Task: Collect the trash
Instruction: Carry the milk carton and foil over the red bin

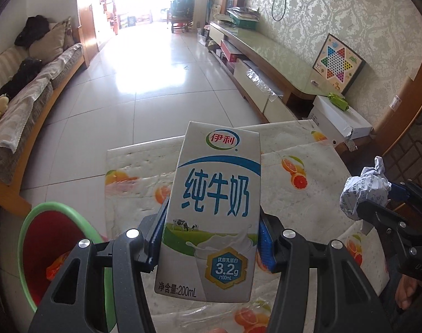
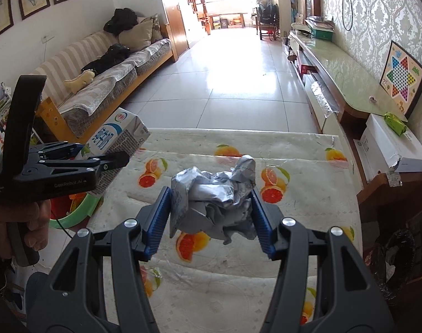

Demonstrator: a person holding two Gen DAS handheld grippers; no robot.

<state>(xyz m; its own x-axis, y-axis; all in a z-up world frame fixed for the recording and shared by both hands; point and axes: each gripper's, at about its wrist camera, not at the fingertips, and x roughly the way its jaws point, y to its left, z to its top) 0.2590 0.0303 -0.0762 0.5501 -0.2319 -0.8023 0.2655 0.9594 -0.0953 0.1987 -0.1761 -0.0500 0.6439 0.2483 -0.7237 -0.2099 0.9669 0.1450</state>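
Note:
My left gripper (image 1: pixel 209 238) is shut on a white and blue milk carton (image 1: pixel 213 211), lifted upright above the table with the fruit-print cloth (image 1: pixel 135 172). The same carton (image 2: pixel 113 141) shows in the right wrist view, clamped in the left gripper (image 2: pixel 119 161) at the table's left side. My right gripper (image 2: pixel 211 219) is shut on a crumpled ball of grey-white paper (image 2: pixel 213 199), held above the cloth. In the left wrist view that paper ball (image 1: pixel 363 188) hangs in the right gripper (image 1: pixel 377 199) at the far right.
A red bin with a green rim (image 1: pixel 58 238) stands on the floor left of the table. A second bin with a dark liner (image 2: pixel 394 260) sits at the right. A sofa (image 2: pixel 105 80) lines the left wall, a long low cabinet (image 2: pixel 338 69) the right. Tiled floor stretches ahead.

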